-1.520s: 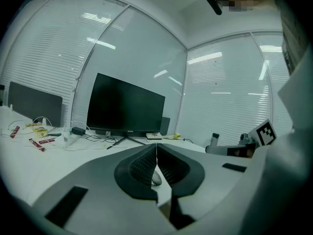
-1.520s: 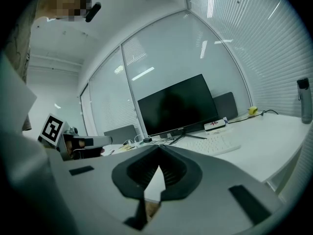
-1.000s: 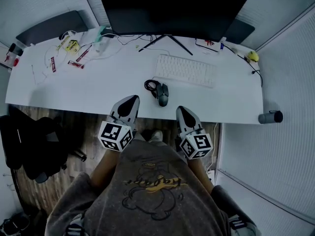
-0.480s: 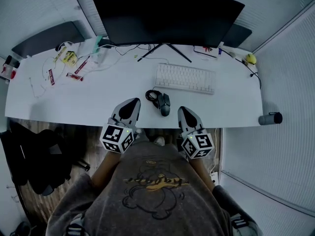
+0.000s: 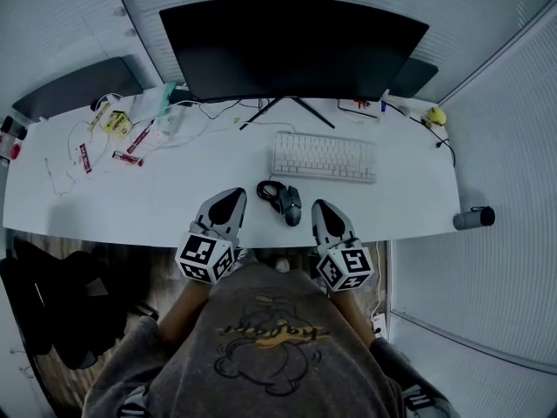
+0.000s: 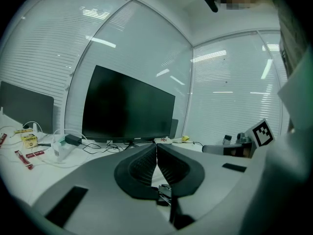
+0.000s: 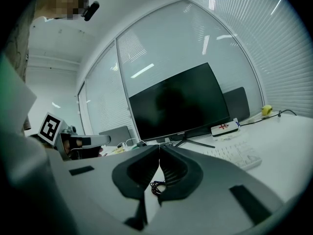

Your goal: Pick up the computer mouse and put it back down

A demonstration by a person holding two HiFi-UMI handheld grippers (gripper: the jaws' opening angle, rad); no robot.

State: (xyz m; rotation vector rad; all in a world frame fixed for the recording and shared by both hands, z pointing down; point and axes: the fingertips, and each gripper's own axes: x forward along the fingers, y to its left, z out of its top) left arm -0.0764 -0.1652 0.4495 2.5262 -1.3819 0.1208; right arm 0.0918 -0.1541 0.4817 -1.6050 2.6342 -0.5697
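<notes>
A dark computer mouse (image 5: 290, 204) with its coiled cable (image 5: 269, 191) lies on the white desk (image 5: 174, 194), just in front of the white keyboard (image 5: 324, 156). My left gripper (image 5: 230, 198) hovers over the desk's front edge, left of the mouse, jaws shut and empty (image 6: 156, 146). My right gripper (image 5: 321, 206) sits right of the mouse, also shut with nothing held (image 7: 159, 147). Part of the mouse (image 6: 165, 190) shows through the left gripper's jaws, and the cable (image 7: 157, 186) through the right one's.
A large black monitor (image 5: 291, 46) stands at the back on a tripod foot. Cables, packets and small items (image 5: 117, 124) litter the desk's left part. A yellow object (image 5: 437, 116) lies at the far right, a dark cylinder (image 5: 474, 218) off the right edge. An office chair (image 5: 70, 307) stands left.
Both grippers have moved forward together over the desk's front edge, closer to the mouse. Their jaws stayed shut.
</notes>
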